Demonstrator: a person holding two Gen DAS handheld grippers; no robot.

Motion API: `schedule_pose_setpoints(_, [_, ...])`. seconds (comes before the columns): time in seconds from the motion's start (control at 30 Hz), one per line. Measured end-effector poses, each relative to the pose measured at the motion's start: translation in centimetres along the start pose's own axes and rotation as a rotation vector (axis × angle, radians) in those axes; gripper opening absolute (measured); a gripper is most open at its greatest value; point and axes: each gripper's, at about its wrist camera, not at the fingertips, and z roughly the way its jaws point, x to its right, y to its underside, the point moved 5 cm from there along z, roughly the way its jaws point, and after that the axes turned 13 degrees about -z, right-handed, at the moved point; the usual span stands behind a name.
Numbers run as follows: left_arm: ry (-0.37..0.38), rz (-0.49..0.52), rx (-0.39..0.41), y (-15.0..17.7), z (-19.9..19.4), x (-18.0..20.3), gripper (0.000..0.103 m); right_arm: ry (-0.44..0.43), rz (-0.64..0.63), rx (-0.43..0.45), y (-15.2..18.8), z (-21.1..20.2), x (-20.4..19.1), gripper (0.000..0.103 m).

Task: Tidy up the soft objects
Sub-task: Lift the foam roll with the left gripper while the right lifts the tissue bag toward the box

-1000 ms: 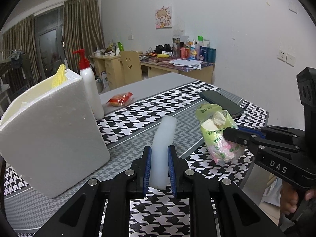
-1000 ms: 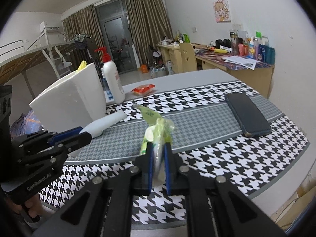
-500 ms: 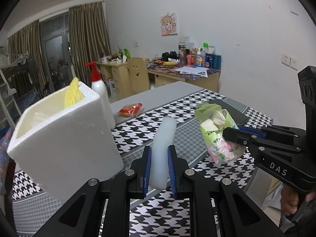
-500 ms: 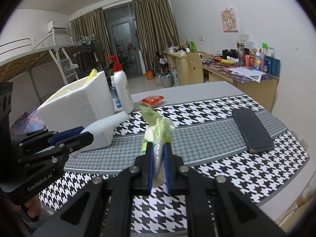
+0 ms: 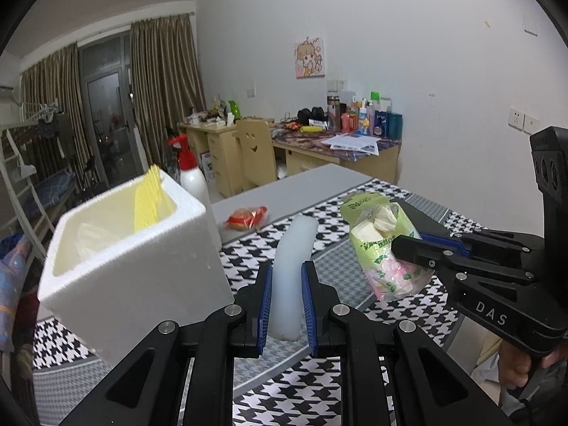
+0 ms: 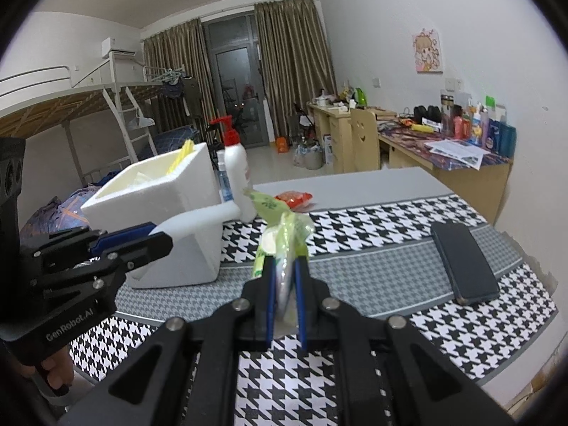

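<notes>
Left gripper: jaws nearly closed, its blue pads pressing both sides of a white foam strip; held above the table, clear of the cloth.
White foam strip: long, slightly curved, sticking out forward past the fingertips, its far end pointing toward the far edge of the table.
Right gripper: jaws almost fully closed, pinching a green tissue pack in crinkled plastic; also held up off the table.
Green tissue pack: partly open at the top, white tissues showing in the left wrist view; it hangs in the air to the right of the foam strip, apart from it.
Foam box: white, open-topped, standing on the left part of the table; something yellow stands upright against its far inner wall.
Pump bottle: white with a red pump, just behind the foam box toward the far edge.
Red packet: lying flat near the far edge, on the bare grey part of the table.
Phone: dark, lying flat near the right edge of the table.
Table: covered by a black-and-white houndstooth cloth with a grey band along its middle.
</notes>
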Motion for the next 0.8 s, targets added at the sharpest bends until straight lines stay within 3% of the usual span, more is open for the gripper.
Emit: schedule_pose_setpoints(0.8, [-0.040, -0.041, 0.110, -4.2, -2.1, -1.9, 0.018, -0.035, -0.068, 0.092, -4.6, 0.0, -1.8, 0.013])
